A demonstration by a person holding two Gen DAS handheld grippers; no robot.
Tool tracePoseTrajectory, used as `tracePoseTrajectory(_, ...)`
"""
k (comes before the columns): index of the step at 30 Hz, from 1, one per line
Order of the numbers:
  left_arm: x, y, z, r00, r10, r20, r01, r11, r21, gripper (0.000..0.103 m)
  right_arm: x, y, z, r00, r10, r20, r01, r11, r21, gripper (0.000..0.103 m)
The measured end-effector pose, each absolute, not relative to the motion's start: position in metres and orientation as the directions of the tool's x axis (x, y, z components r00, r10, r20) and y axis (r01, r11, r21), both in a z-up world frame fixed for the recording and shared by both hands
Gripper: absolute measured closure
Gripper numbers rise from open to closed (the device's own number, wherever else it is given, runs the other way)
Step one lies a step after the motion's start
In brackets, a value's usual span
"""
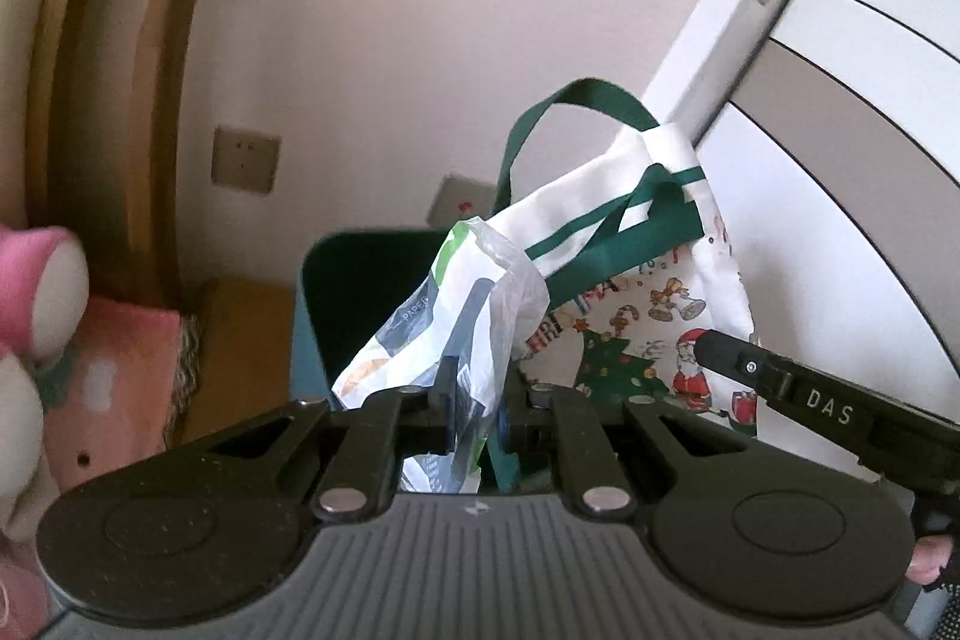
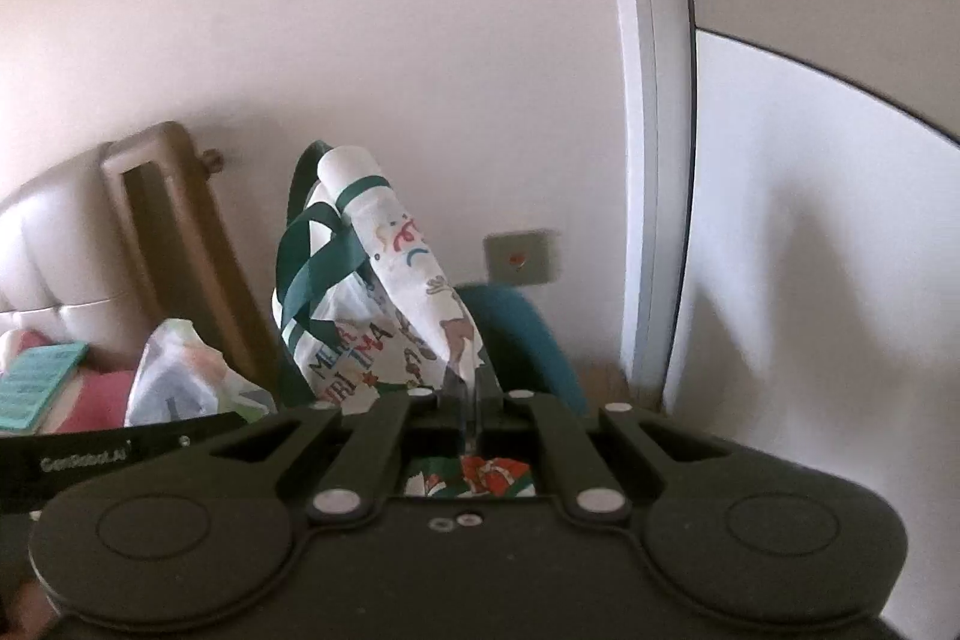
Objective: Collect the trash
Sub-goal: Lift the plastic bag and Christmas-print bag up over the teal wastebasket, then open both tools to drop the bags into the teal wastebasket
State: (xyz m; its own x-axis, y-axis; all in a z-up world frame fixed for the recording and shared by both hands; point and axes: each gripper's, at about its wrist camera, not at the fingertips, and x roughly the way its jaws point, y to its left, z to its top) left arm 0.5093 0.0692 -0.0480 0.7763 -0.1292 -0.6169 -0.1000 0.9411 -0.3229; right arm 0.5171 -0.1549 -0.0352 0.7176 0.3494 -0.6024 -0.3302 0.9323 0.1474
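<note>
hanging between two grippers above a teal bin (image 1: 336, 304): two soft items of trash.

item one, plastic bag (image 1: 444, 334): thin printed film, crumpled, near weightless by the look of it. left gripper (image 1: 474, 400) is closed down on a fold of it, film bunched between the jaws. slippery stuff; a pinch on a gathered, doubled fold should hold better than on a single layer. seen also from the right wrist, plastic bag (image 2: 180, 376) at lower left.

item two, tote (image 2: 384, 316): white cloth with christmas print and green handles (image 2: 312, 274), limp, draping from one corner. right gripper (image 2: 471, 400) is clamped on a lower corner of the cloth. woven fabric grips well and will not tear easily; it will swing and fold when moved. handles would be the sturdier hold.

neither item looks fragile. contents, if any, cannot be told.

surroundings: wooden headboard (image 1: 114, 58), wall sockets (image 1: 246, 160), pink bedding (image 1: 114, 370), white door (image 2: 780, 220).
</note>
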Motion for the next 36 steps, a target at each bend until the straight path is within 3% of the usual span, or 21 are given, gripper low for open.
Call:
tracePoseTrajectory(5,0.537,0.066,-0.044,0.774,-0.095,-0.626,-0.118,0.950,-0.290,0.092,0.557,-0.140,-0.044,0.710,0.312,-0.632,-0.303,0.945,0.126,0.101)
tracePoseTrajectory(16,0.576,0.056,-0.099,0.666,-0.094,-0.740,-0.140,0.959,-0.248,0.092,0.582,-0.121,-0.100,0.621,0.266,-0.737,-0.286,0.953,0.103,0.098)
tracePoseTrajectory(28,0.585,0.049,-0.129,0.596,-0.116,-0.795,-0.130,0.963,-0.238,0.086,0.575,-0.124,-0.111,0.585,0.265,-0.767,-0.301,0.949,0.098,0.081)
tracePoseTrajectory(32,0.582,0.048,-0.129,0.595,-0.124,-0.794,-0.127,0.961,-0.245,0.072,0.565,-0.134,-0.110,0.579,0.293,-0.761,-0.309,0.942,0.128,0.080)
tracePoseTrajectory(35,0.578,0.046,-0.128,0.603,-0.127,-0.788,-0.122,0.961,-0.248,0.055,0.557,-0.141,-0.107,0.583,0.318,-0.747,-0.328,0.934,0.142,0.064)
tracePoseTrajectory(36,0.577,0.046,-0.127,0.607,-0.123,-0.785,-0.121,0.962,-0.245,0.051,0.555,-0.143,-0.105,0.586,0.319,-0.745,-0.335,0.932,0.137,0.066)
